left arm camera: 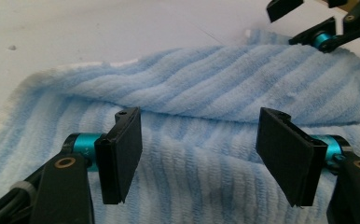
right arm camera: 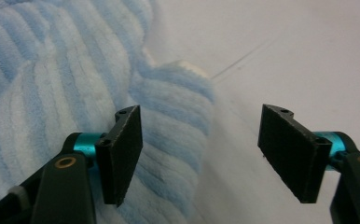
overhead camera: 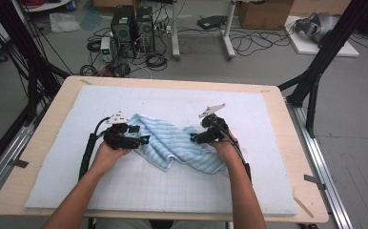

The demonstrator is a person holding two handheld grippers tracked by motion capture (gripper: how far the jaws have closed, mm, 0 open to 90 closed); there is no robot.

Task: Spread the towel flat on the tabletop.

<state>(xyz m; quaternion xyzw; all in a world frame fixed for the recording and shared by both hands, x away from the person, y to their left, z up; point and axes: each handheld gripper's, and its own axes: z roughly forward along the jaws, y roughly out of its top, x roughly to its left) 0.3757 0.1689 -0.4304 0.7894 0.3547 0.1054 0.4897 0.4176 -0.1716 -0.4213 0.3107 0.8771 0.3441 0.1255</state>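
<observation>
I hold one pair of tongs in each hand over the pale wooden worktop (overhead camera: 39, 143), which carries a white gridded foam mat (overhead camera: 172, 191). On the middle of that mat lies the light blue striped terry towel (overhead camera: 172, 143), crumpled and twisted into a loose band that runs from my left hand across to my right. My left tongs (overhead camera: 141, 140) sit at the towel's left end, lying low and pointing toward the middle of the mat. In the left gripper view these left tongs (left arm camera: 199, 154) stand wide apart, with the ribbed cloth of the towel (left arm camera: 201, 93) spread beneath and beyond them, and neither pad presses on it. My right tongs (overhead camera: 195, 138) are at the towel's right end, pointing inward toward the other pair. In the right gripper view the right tongs (right arm camera: 199, 154) also gape wide: the one black pad (right arm camera: 122, 154) stands just over a rounded fold of the towel (right arm camera: 75, 93), the other over bare white mat (right arm camera: 285, 56), and nothing is pinched between them. So both pairs are spread and hold nothing, and the towel rests free on the mat between my hands.
</observation>
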